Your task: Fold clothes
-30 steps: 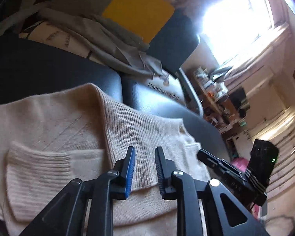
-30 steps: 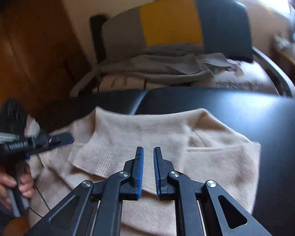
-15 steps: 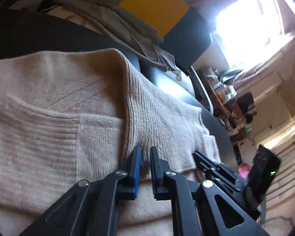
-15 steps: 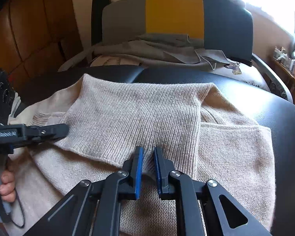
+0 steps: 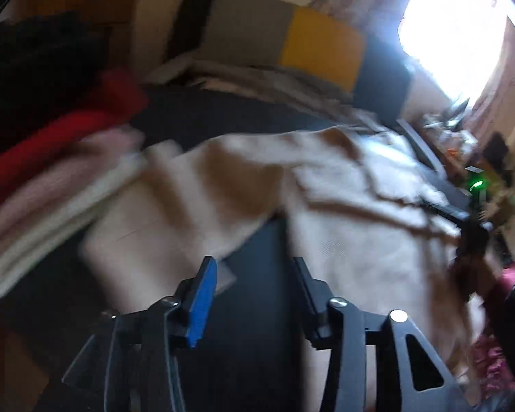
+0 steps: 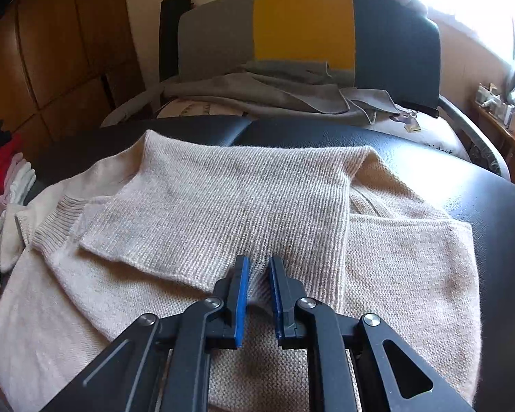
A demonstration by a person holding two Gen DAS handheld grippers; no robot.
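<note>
A beige knit sweater (image 6: 223, 199) lies on a black leather surface (image 6: 480, 206), its ribbed part folded over the body. My right gripper (image 6: 255, 262) is at the fold's near edge, jaws nearly together with a pucker of knit pinched between the blue pads. The left wrist view is blurred by motion. There the sweater (image 5: 343, 226) lies ahead and to the right, and my left gripper (image 5: 254, 262) is over the dark surface beside its edge. Its jaws are opening with nothing between them. The right gripper (image 5: 463, 213) shows at the far right, with a hand below it.
A chair (image 6: 302, 27) with a grey, yellow and dark blue back stands behind, with grey cloth (image 6: 257, 92) heaped on its seat. A stack of red, pink and white folded clothes (image 5: 51, 171) lies to the left. A cluttered shelf (image 6: 508, 116) is at the right.
My left gripper has let go of the sweater, swung away to the left off the knit and spread its jaws. The right gripper has sunk slightly onto the fold's edge and stays closed there.
</note>
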